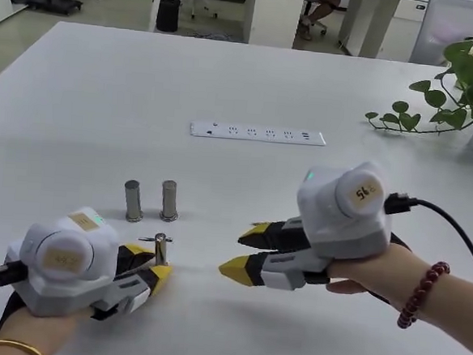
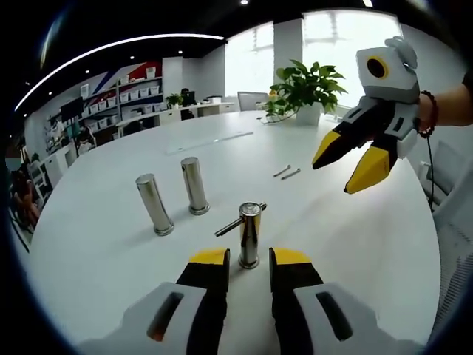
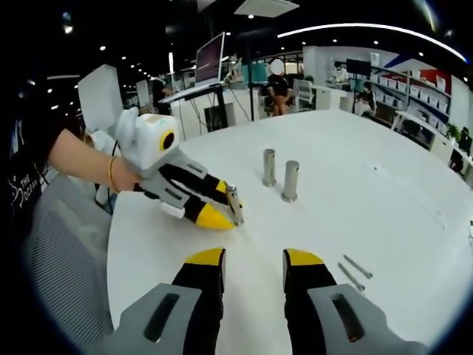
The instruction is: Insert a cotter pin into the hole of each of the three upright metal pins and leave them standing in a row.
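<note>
On the white table (image 1: pixel 104 95) the left gripper (image 1: pixel 153 264) lies low, with its jaws parted around the near metal pin (image 1: pixel 160 250). In the left gripper view this pin (image 2: pixel 250 235) stands upright in the gap at the yellow tips of the left gripper (image 2: pixel 250 259). A sliver of table shows on either side of it, so the jaws flank it without clamping. A cotter pin (image 2: pixel 233 224) runs crosswise through the pin just below its top and sticks out towards the left of that view. Beyond it, two more metal pins (image 1: pixel 150 200) stand upright side by side, near each other but apart, and clear of both grippers. The right gripper (image 1: pixel 235 253) hovers to the right of the near pin, its tips pointing towards it but well short of it. Its jaws are spread and hold nothing. In the right gripper view, two spare cotter pins (image 3: pixel 353 271) lie flat on the table just right of the right jaw tip. A white power strip (image 1: pixel 257 133) lies farther back, and a potted plant (image 1: pixel 462 80) stands at the table's far right.
</note>
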Demonstrator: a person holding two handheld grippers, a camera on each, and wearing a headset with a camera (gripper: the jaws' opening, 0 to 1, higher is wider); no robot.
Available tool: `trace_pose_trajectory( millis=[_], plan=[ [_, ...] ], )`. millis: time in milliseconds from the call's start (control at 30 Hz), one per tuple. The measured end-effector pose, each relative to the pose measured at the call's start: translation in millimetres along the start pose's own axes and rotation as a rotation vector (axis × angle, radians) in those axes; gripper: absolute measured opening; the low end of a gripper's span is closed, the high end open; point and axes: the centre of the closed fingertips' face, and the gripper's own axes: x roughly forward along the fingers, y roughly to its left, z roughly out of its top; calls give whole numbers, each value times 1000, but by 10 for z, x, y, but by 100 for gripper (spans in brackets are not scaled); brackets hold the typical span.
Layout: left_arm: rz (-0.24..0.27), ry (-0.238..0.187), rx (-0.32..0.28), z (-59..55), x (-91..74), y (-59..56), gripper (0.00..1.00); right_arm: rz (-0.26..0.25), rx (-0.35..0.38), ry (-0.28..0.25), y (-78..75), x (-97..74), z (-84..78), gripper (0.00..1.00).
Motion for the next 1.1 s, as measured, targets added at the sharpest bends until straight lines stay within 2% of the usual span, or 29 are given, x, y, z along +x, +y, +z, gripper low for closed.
trace_pose_trajectory(
  millis=[367, 467, 567, 733, 867, 967, 1100],
  plan=[
    [2, -38, -35, 130, -139, 1, 38, -47, -8, -36, -146, 48, 126, 27],
    [-5, -46, -33, 155, -173, -8, 42, -66, -26, -30, -180, 99, 158, 27],
    [-22, -56, -39, 185, -212, -40, 46, -76, -16, -47, -215, 157, 222, 28],
    [-29, -73, -54, 243, -252, -55, 60, -105, -23, -64, -278, 272, 330, 28],
    [-32, -65, -12, 272, -278, -87, 68, -123, 1, -92, -315, 362, 405, 28],
    [-47, -86, -28, 327, -305, -128, 72, -135, 10, -107, -347, 433, 452, 28],
    [-47, -88, -8, 356, -348, -169, 77, -150, 26, -130, -402, 514, 510, 28]
  ],
)
